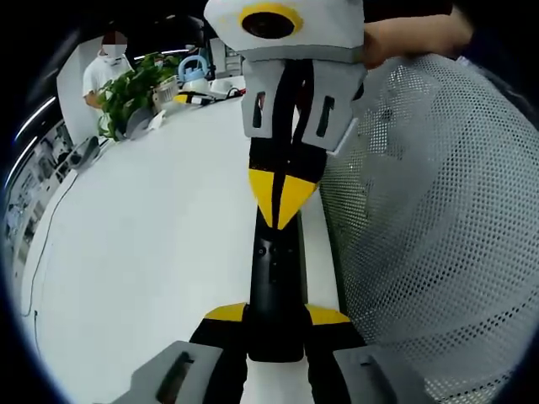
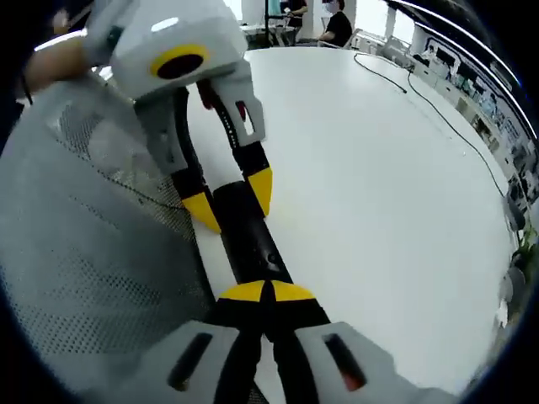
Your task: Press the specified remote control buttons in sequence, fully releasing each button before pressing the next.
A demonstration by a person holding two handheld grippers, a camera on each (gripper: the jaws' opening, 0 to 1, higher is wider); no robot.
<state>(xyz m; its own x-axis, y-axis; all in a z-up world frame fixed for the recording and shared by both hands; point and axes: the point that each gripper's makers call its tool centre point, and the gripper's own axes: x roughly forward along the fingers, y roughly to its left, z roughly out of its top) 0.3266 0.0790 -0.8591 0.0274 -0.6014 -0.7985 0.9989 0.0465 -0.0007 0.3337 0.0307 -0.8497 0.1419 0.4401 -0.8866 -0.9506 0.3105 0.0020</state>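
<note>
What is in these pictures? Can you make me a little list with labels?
Thing being worked on: black remote control, lying on the white table
Left claw: its yellow tips sit on either side of one end of the remote, seemingly holding it
Right claw: tips closed together, touching the remote's button side
Beside the remote: grey mesh surface
Far end of table: green plant

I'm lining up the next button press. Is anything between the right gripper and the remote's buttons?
Nothing visible is in the way. The right gripper is shut, its yellow tips right over the black remote. The left gripper holds the remote's other end. The grey mesh cover lies beside the remote, not across it.
</note>
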